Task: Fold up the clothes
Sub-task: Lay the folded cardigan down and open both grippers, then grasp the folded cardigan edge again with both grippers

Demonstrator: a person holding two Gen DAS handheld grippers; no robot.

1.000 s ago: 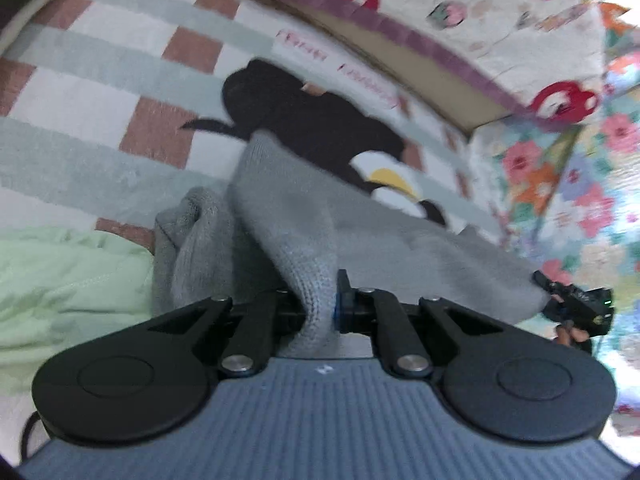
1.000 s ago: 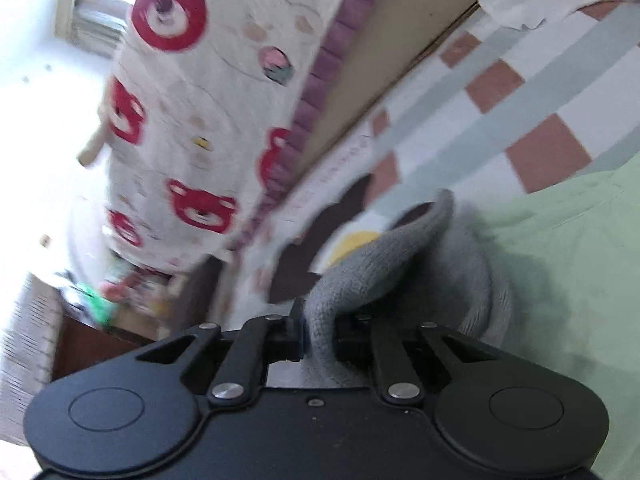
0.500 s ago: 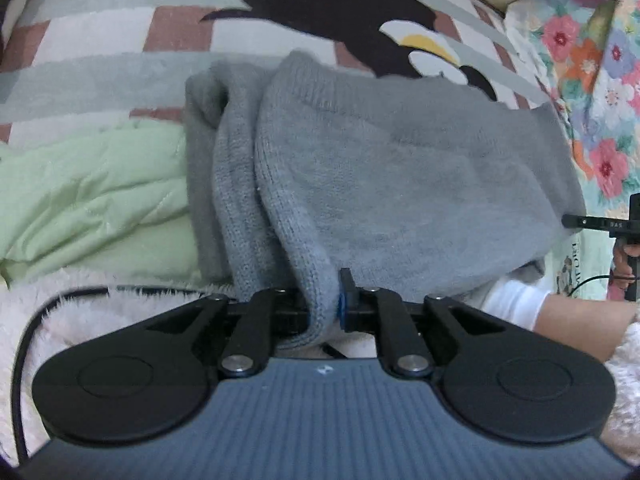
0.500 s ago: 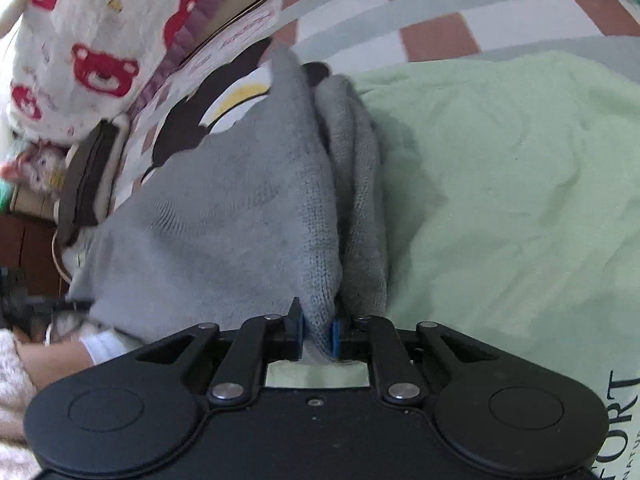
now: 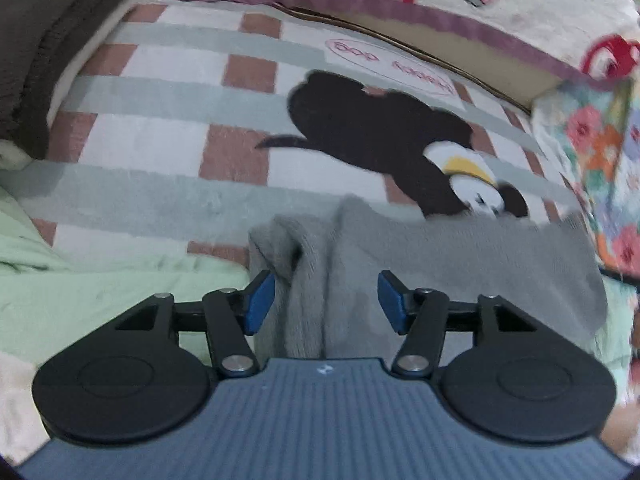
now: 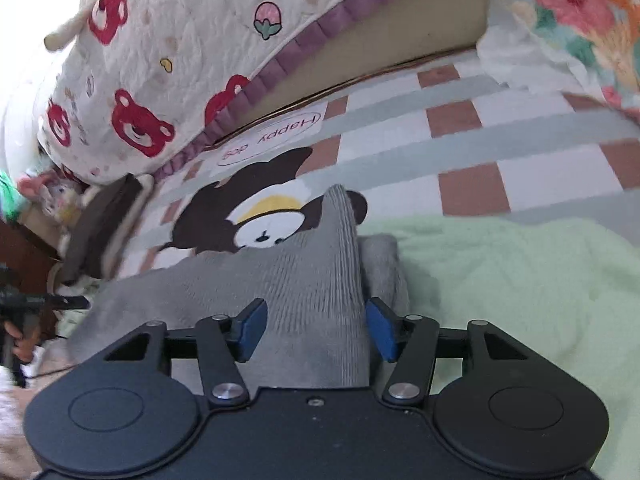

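Observation:
A grey knitted garment (image 5: 460,264) lies folded on the bed, partly over a pale green cloth (image 5: 100,292). My left gripper (image 5: 326,300) hovers over its left folded edge; the jaws are opening, and the knit lies between the blue pads without being pressed. In the right wrist view the same grey garment (image 6: 280,276) has a ribbed edge running up between the jaws of my right gripper (image 6: 316,330), which are also opening; the pads stand off the knit. The left gripper (image 6: 24,304), held in a hand, shows at the far left.
The bed carries a checked blanket with a cartoon dog (image 5: 384,136). A bear-print quilt (image 6: 168,56) rises behind it, a floral cloth (image 5: 592,152) lies to the right, and a dark folded blanket (image 5: 48,48) sits at the upper left. The green cloth (image 6: 520,280) spreads on the right.
Both grippers held the grey knit pinched up, lowered it onto the bed, and have now let go with jaws spread apart. The garment lies flat and folded.

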